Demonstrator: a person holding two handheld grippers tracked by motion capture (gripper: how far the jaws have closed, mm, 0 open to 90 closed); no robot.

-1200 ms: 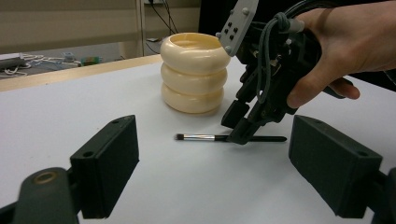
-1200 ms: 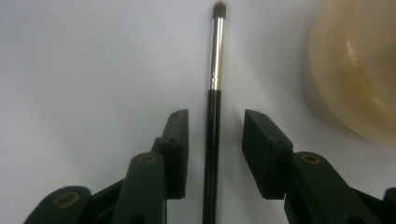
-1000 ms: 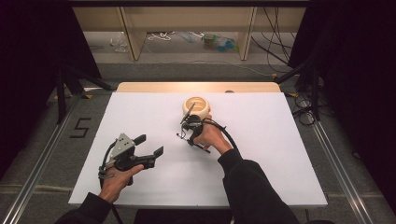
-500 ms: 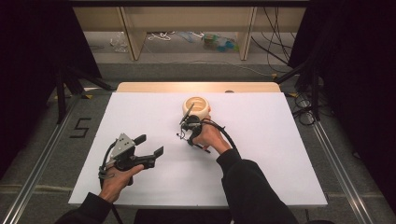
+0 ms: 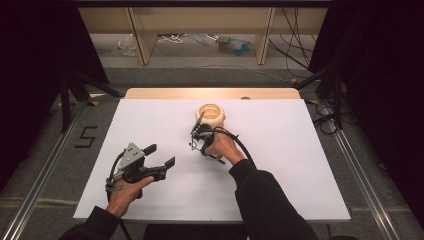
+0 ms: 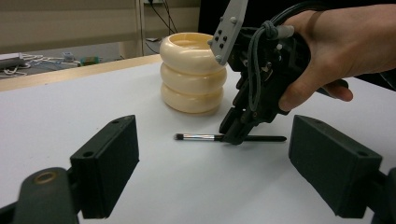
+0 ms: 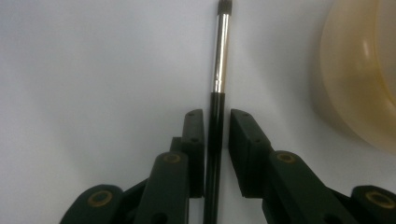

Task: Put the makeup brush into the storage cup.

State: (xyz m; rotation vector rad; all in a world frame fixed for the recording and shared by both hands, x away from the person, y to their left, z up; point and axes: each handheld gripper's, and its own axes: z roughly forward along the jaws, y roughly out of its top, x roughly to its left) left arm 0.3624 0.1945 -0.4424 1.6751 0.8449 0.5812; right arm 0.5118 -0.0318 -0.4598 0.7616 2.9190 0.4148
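Though the right claw straddles the brush, contact is unclear (left claw spread).

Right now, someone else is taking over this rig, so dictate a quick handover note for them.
Right gripper: down at the table, jaws either side of the brush handle, nearly closed; a sliver of gap shows, so the grip is not firm yet.
Left gripper: open, empty, held over the table's left part.
Brush: flat on the table, just in front of the cream holder, apart from it.
Done: right gripper lined up on the handle.
Left: close, lift, probably put the brush in the holder.
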